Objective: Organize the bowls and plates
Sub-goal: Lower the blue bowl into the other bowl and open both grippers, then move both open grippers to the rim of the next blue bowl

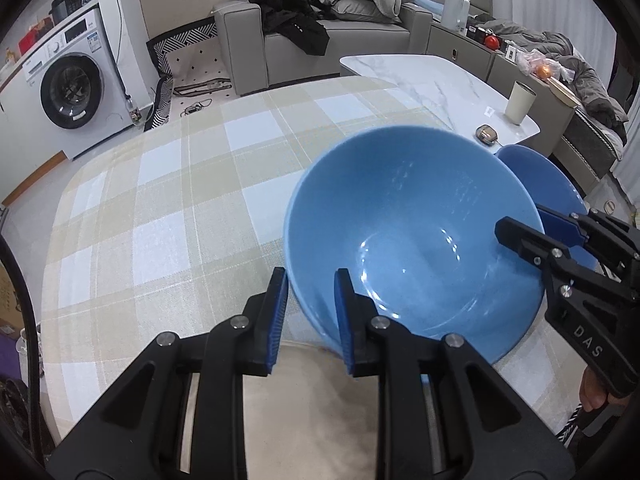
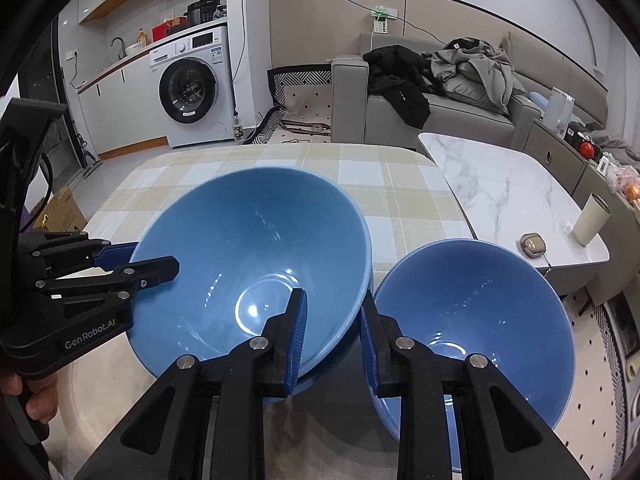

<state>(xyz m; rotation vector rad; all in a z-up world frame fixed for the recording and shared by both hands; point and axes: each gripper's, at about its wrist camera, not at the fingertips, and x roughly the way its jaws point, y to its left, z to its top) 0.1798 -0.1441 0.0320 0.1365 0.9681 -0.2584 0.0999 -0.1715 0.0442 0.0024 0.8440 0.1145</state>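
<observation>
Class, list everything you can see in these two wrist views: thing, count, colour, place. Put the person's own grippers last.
Large bowl: one, light blue, on the checked cloth, both grippers straddling its rim.
Small bowl: one, blue, right of the large bowl.
Tablecloth: one, beige and white check, on the near table.
Marble table: one, white, beyond the cloth.
Cup: one, cream, on the marble table.
Washing machine: one, white, far left.
Sofa: one, grey, strewn with clothes.
Left gripper: black, blue pads, open across the large bowl's rim.
Right gripper: same, open across the opposite rim.

My left gripper [image 1: 311, 312] and right gripper [image 2: 334, 334] each straddled a rim, fingers parted and level.
</observation>
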